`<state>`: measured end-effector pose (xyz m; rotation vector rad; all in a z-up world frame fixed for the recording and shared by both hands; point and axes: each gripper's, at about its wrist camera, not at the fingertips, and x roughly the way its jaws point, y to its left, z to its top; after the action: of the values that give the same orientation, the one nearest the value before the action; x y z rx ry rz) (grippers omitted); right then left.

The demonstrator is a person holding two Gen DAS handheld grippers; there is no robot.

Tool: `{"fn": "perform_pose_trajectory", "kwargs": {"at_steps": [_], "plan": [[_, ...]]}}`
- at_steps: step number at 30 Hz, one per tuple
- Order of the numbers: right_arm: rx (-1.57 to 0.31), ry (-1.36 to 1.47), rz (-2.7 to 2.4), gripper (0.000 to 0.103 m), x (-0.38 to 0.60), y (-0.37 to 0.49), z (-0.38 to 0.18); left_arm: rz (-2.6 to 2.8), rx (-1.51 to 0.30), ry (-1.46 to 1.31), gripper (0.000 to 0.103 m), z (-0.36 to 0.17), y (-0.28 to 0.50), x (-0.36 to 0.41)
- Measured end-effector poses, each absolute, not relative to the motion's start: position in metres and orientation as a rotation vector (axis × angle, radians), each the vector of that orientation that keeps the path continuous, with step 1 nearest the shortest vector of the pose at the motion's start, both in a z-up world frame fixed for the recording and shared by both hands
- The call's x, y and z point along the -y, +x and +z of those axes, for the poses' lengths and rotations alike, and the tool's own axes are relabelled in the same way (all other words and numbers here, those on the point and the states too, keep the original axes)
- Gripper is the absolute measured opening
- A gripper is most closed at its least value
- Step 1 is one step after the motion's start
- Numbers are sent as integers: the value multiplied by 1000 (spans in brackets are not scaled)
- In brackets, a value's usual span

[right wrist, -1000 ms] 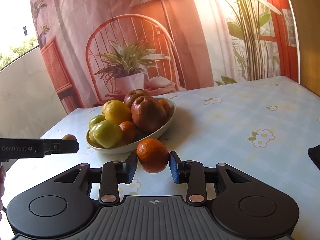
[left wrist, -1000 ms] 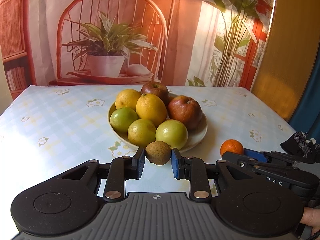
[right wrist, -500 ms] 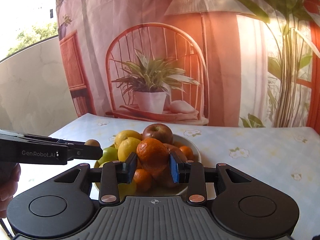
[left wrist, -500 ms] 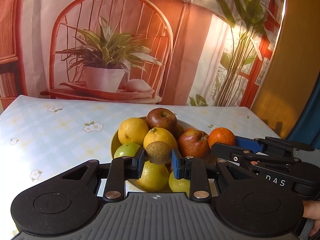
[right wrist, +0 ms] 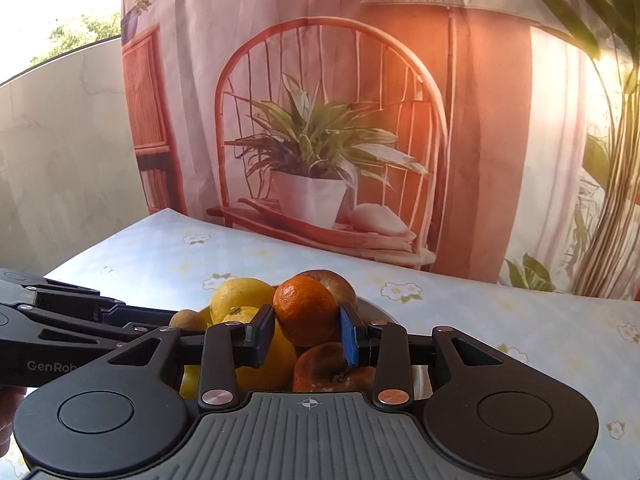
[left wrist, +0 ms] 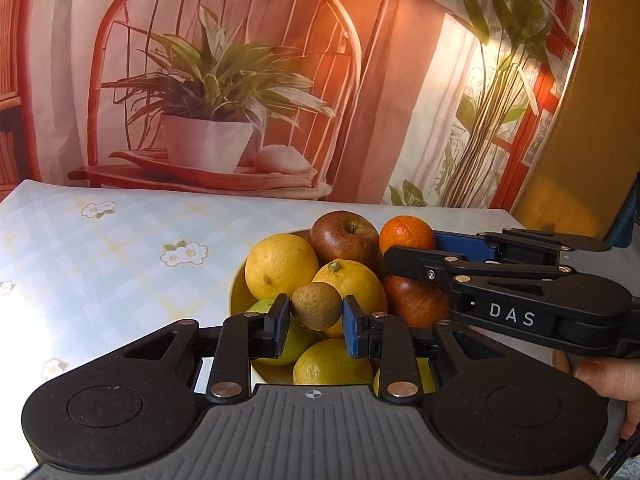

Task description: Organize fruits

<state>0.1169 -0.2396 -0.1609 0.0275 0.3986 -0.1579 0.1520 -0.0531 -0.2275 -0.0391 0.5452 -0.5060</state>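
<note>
My left gripper (left wrist: 316, 326) is shut on a small brown kiwi (left wrist: 316, 306) and holds it over the near side of the fruit bowl (left wrist: 238, 292). The bowl carries lemons (left wrist: 280, 266), green fruits and red apples (left wrist: 344, 238). My right gripper (right wrist: 306, 332) is shut on an orange mandarin (right wrist: 306, 316) and hovers above the same bowl (right wrist: 374, 308). In the left wrist view the right gripper (left wrist: 408, 246) reaches in from the right, with the mandarin (left wrist: 406, 234) over the far side of the pile. In the right wrist view the left gripper comes in from the left with the kiwi (right wrist: 187, 320).
The table (left wrist: 100, 264) wears a pale checked cloth with small flowers. A printed backdrop (left wrist: 224, 80) of a chair and potted plant hangs behind it. A person's hand (left wrist: 608, 376) holds the right gripper at the right edge. A pale wall (right wrist: 60, 140) stands left.
Both grippers have moved forward from the table in front of the bowl to above it. The right one rose with the mandarin and rolled; the bowl now sits lower and closer in both views.
</note>
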Motion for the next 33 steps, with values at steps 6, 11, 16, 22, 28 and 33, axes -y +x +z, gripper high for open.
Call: {"fn": "perform_pose_trajectory", "kwargs": {"at_steps": [6,11,16,22,28,33], "plan": [[-418,32,-145,33,242,124,-167,-515,-528,-18,30,-228,152,55],[-420,30,-144,33,241,125,-167,-517,-527,-21,30,-229,152,54],[-421,26,-151,33,241,124,-165,-515,-533,-27,30,-228,153,54],[-413,24,-188,34,238,114,-159,-498,-549,-48,32,-221,150,48],[-363,27,-215,37,232,86,-140,-448,-528,-99,41,-193,138,23],[-337,40,-241,40,225,50,-125,-355,-539,-192,49,-165,112,-13]]}}
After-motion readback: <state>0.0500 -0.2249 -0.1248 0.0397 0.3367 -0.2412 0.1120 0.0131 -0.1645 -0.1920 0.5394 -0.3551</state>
